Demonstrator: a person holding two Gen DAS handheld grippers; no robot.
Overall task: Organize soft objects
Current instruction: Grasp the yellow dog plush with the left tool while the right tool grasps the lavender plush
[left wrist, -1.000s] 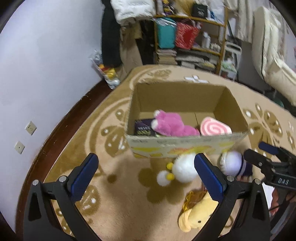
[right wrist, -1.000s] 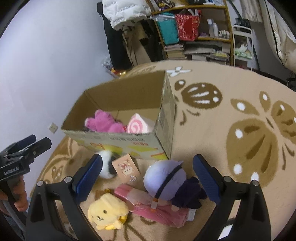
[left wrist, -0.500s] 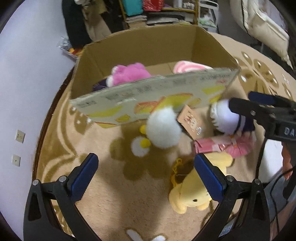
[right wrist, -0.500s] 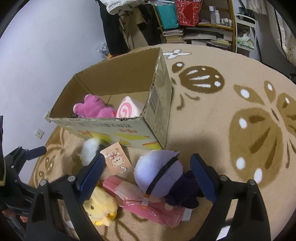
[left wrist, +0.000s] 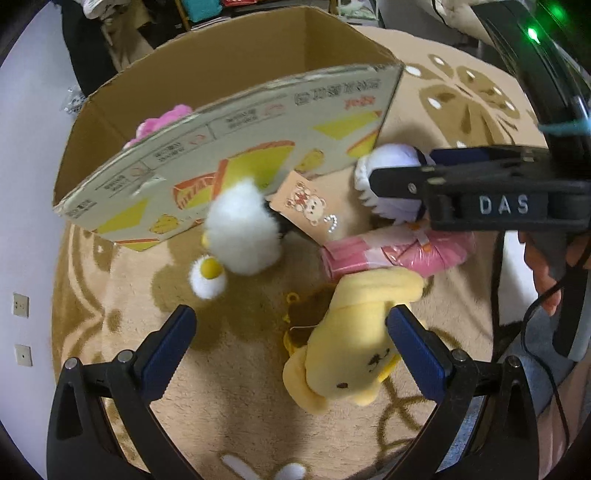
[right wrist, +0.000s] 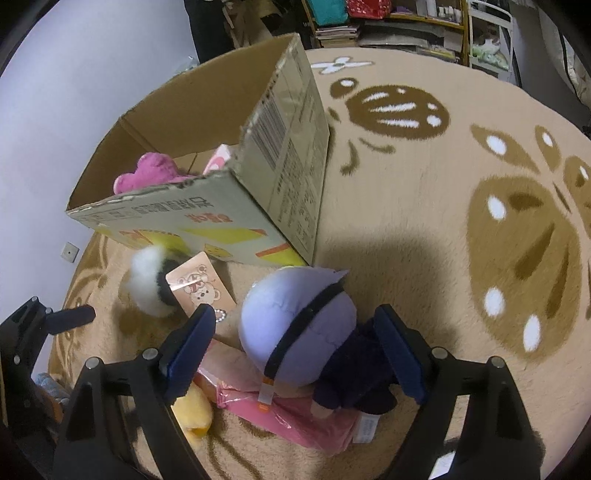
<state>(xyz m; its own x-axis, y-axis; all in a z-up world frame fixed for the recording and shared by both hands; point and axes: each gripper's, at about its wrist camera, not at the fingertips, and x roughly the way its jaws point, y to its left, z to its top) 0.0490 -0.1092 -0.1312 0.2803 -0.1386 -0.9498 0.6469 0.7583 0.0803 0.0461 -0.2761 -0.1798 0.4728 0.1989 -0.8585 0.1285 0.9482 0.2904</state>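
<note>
Hovering low over the rug (right wrist: 424, 206), both grippers hang with fingers apart and hold nothing. The left gripper (left wrist: 291, 354) spans the yellow plush (left wrist: 354, 350), which lies on the rug reaching between its blue fingers (left wrist: 168, 354), closer to the right-hand one, though contact is not clear. The right gripper (right wrist: 291, 354) has its fingers on either side of the purple-headed doll (right wrist: 299, 325), whose dark body (right wrist: 354, 373) rests near the right pad; whether they touch it I cannot tell. Under the doll lies a pink packet (right wrist: 295, 417), and the yellow plush's edge shows at the lower left of that view. Just beyond, a card with a bear drawing (left wrist: 310, 206) leans against a white fluffy toy (left wrist: 240, 236) with yellow and white pom parts beside it. Behind these things stands the cardboard box (left wrist: 236, 147), touching the fluffy toy, with a pink plush (right wrist: 147, 173) and a pink-and-white swirl toy (right wrist: 221, 157) inside. In the left view the right gripper (left wrist: 395, 177) reaches across over the doll (left wrist: 388, 162). Farthest off, shelves (right wrist: 388, 22) packed with goods stand along the wall.
</note>
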